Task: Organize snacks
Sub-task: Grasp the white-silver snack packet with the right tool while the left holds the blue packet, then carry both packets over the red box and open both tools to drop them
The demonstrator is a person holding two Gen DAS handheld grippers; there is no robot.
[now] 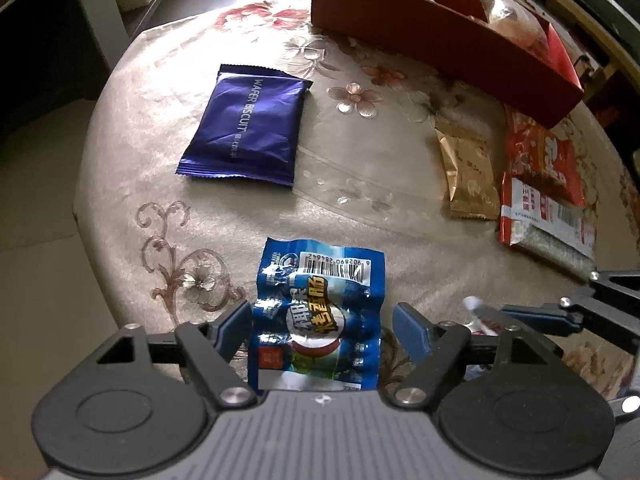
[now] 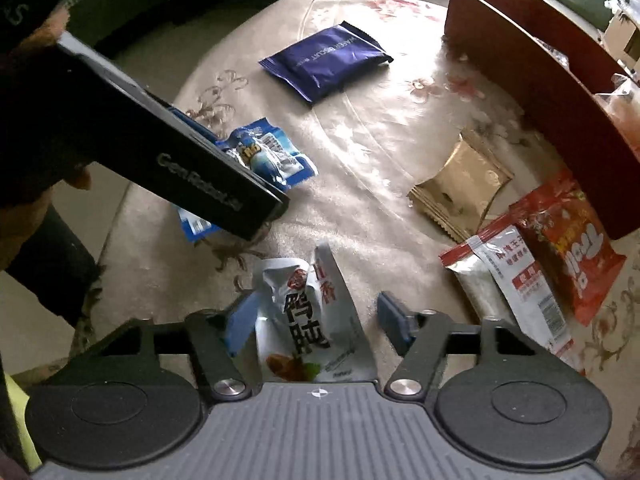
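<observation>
The left gripper (image 1: 322, 326) is nearest the camera in the left wrist view; its two blue fingers (image 1: 234, 326) are wide apart and hold nothing yet; the blue sausage packet (image 1: 318, 320) lies flat on the table (image 1: 132, 128) right between them, touching or almost touching the left finger, with a gap to the right one; its long side runs near to far, the same way the fingers point, with the barcode end far; so I think a plain squeeze across its short side would catch it.

In the right wrist view the right gripper (image 2: 316, 320) is also wide open and holds nothing; the silver duck packet (image 2: 308, 320) sits between its fingers, long side near to far, a bit tilted, with one far corner sticking up; it is closer to the left finger.

So each hand has its own snack in front of it; the left hand is nearer the blue one and the right hand nearer the silver one.

The red box (image 1: 440, 28) stands far and right on the table with some bagged snacks already in it; I think the packets go there, so both must travel far and right.

Still lying out are the purple wafer biscuit pack (image 1: 246, 124) at the far left, the gold packet (image 1: 468, 176) and the red chip bag (image 1: 544, 156) at the right, just beside the box.
</observation>
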